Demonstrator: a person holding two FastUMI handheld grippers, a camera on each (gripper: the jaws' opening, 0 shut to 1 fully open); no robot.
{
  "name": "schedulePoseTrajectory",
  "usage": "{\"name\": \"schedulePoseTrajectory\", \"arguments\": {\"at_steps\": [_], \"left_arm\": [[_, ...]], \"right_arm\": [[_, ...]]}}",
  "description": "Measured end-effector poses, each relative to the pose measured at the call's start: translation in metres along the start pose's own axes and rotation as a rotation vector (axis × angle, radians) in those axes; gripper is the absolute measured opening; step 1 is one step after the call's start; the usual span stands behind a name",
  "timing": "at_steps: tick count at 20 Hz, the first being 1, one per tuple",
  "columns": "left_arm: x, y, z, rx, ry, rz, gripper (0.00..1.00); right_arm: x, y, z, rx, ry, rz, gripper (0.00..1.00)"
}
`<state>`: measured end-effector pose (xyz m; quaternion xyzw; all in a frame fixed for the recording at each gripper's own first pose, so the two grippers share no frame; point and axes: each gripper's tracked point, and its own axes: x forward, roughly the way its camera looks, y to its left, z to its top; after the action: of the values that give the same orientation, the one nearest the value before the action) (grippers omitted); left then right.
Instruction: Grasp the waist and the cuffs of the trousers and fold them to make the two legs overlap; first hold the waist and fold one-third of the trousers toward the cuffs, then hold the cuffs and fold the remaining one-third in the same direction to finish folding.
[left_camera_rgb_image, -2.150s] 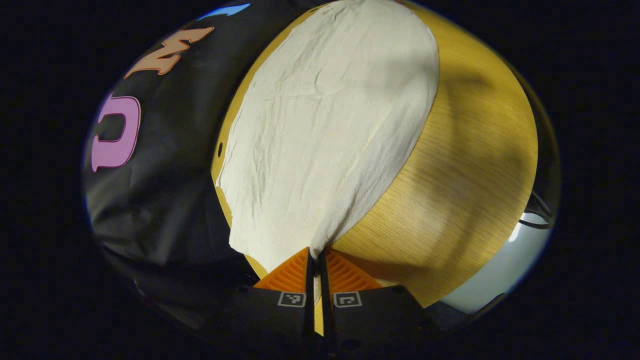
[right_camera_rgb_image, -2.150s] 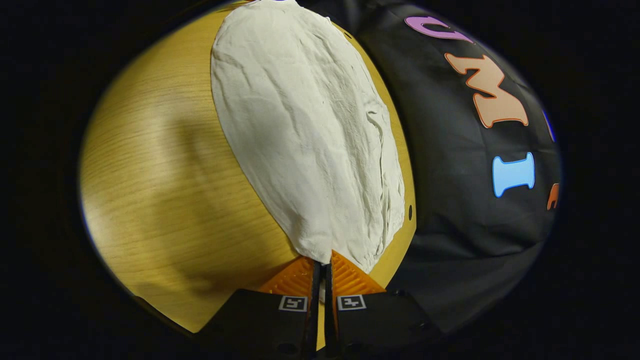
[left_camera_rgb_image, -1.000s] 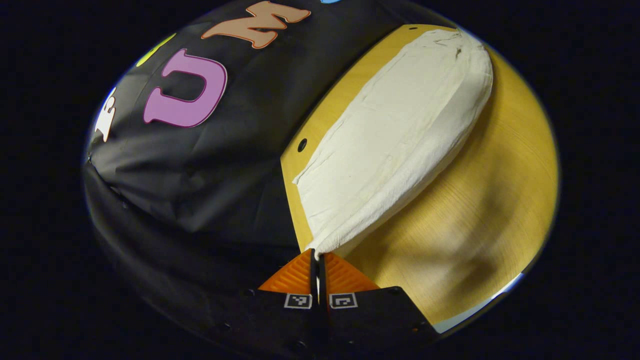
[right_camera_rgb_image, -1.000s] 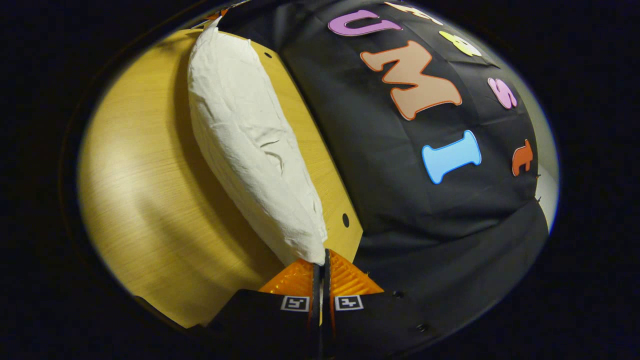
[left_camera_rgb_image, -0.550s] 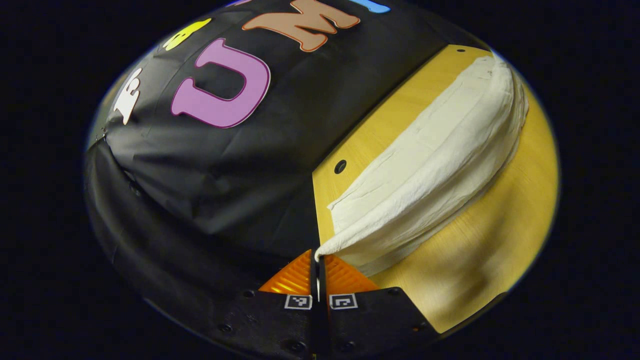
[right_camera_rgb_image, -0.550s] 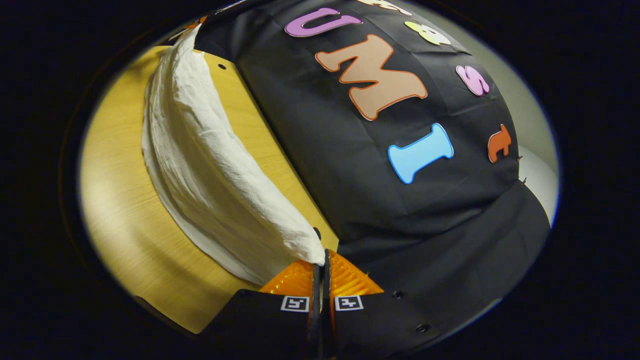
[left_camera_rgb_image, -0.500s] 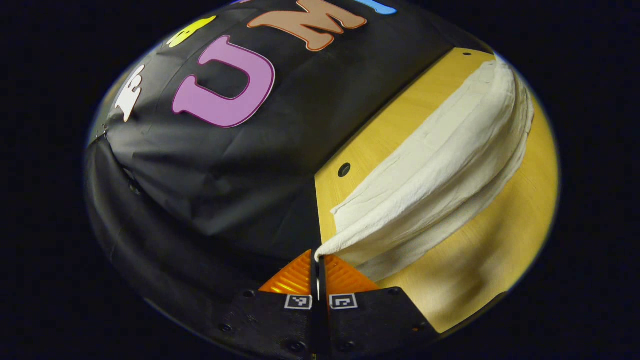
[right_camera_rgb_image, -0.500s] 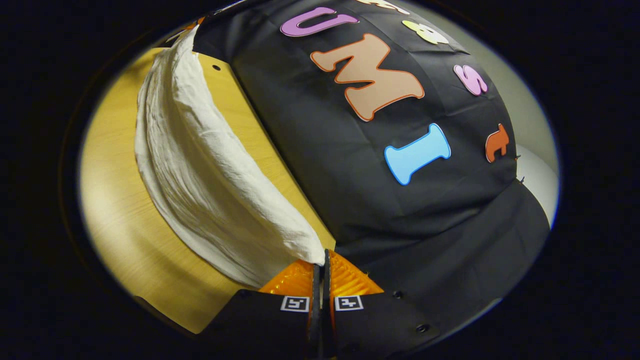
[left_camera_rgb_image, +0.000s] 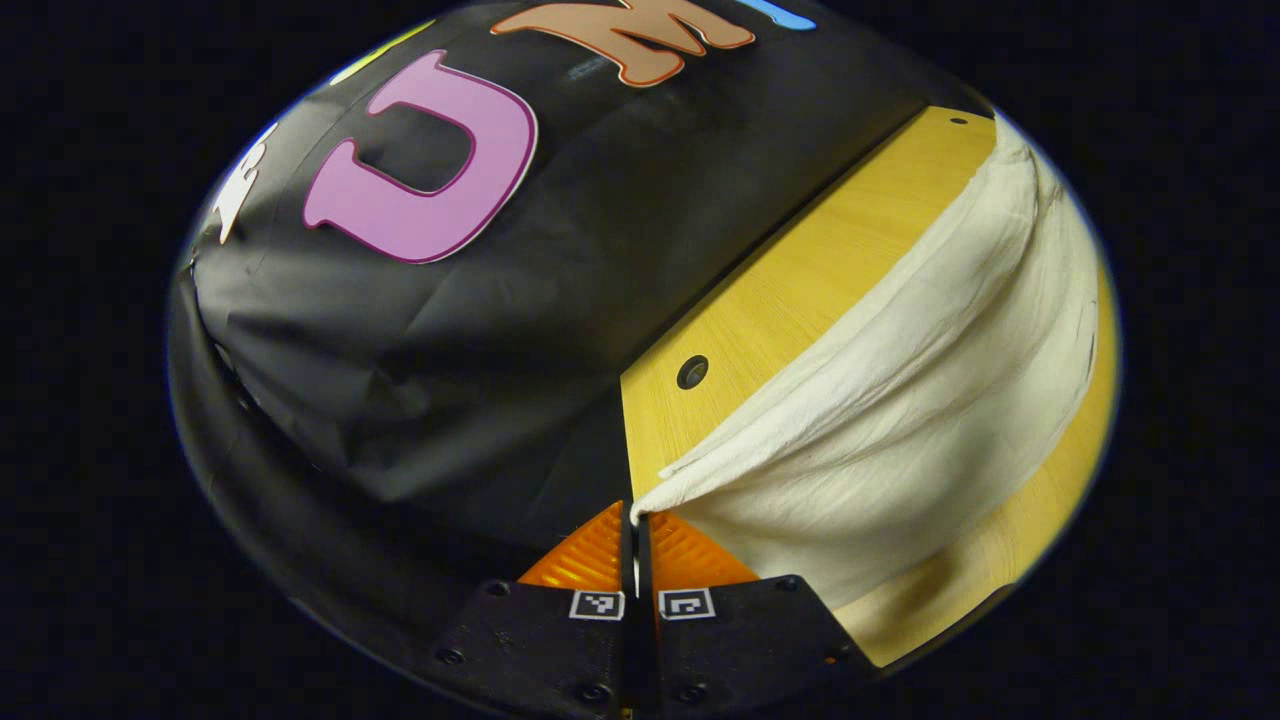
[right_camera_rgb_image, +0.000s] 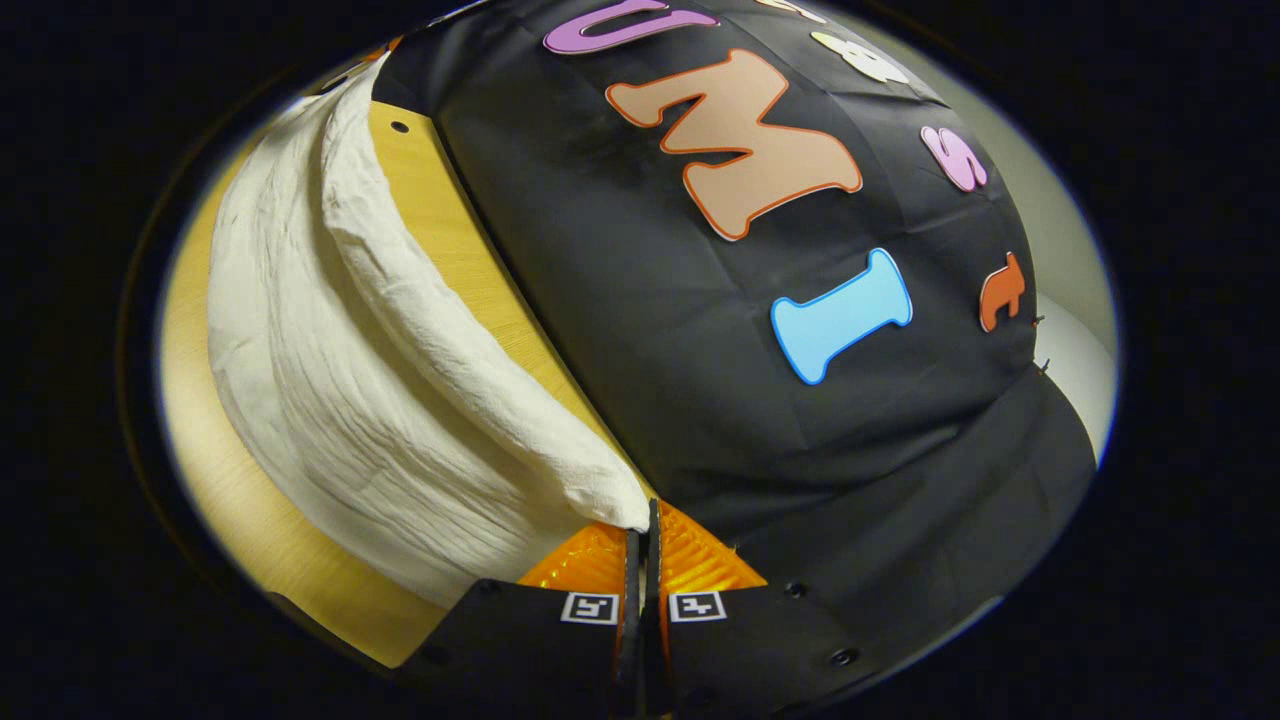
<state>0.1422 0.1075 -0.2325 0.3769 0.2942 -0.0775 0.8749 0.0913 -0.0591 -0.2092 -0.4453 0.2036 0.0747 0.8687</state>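
Note:
Cream-white trousers (left_camera_rgb_image: 900, 400) lie along a yellow wooden table (left_camera_rgb_image: 790, 290). In the left gripper view my left gripper (left_camera_rgb_image: 635, 518) is shut on one end corner of the cloth and holds it above the table. A long fold of fabric sags from that corner toward the far end. In the right gripper view my right gripper (right_camera_rgb_image: 643, 525) is shut on the opposite end corner of the trousers (right_camera_rgb_image: 350, 400), also lifted. The raised edge curves over the lower layer lying on the table (right_camera_rgb_image: 470, 260). I cannot tell which end is the waist.
The booth's black cloth wall (left_camera_rgb_image: 450, 300) rises just behind the table's back edge, close to both grippers. Small round holes (left_camera_rgb_image: 692, 372) sit near the table's back corners. A pale wall (right_camera_rgb_image: 1075, 350) shows past the cloth at the right.
Both grippers lifted the held corners off the table and carried them toward the back wall. The flat trousers now hang as a raised fold over their lower layer.

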Motion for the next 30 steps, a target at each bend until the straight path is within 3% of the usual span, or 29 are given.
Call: {"name": "schedulePoseTrajectory", "arguments": {"at_steps": [10, 14, 15, 16, 18, 19, 24, 30], "left_arm": [[0.088, -0.041, 0.004, 0.032, 0.036, -0.045, 0.0], [0.103, -0.061, 0.004, 0.016, 0.039, -0.088, 0.0], [0.101, -0.068, 0.005, -0.004, 0.033, -0.109, 0.15], [0.098, -0.072, 0.008, -0.025, 0.028, -0.127, 0.3], [0.09, -0.071, 0.015, -0.062, 0.01, -0.129, 0.76], [0.088, -0.067, 0.016, -0.084, -0.001, -0.113, 0.99], [0.035, -0.058, 0.053, -0.264, -0.117, -0.105, 0.96], [-0.029, -0.062, 0.086, -0.413, -0.24, -0.127, 0.96]], "right_arm": [[0.085, 0.077, -0.035, 0.013, 0.13, 0.094, 0.04], [0.091, 0.099, -0.045, 0.049, 0.183, 0.147, 0.03], [0.087, 0.099, -0.044, 0.074, 0.192, 0.151, 0.13], [0.086, 0.097, -0.043, 0.101, 0.198, 0.153, 0.41], [0.081, 0.084, -0.039, 0.167, 0.198, 0.134, 0.98], [0.075, 0.075, -0.036, 0.21, 0.19, 0.115, 0.98], [0.046, 0.044, -0.03, 0.461, 0.167, 0.069, 1.0], [0.019, 0.035, -0.067, 0.687, 0.224, 0.047, 0.97]]}}
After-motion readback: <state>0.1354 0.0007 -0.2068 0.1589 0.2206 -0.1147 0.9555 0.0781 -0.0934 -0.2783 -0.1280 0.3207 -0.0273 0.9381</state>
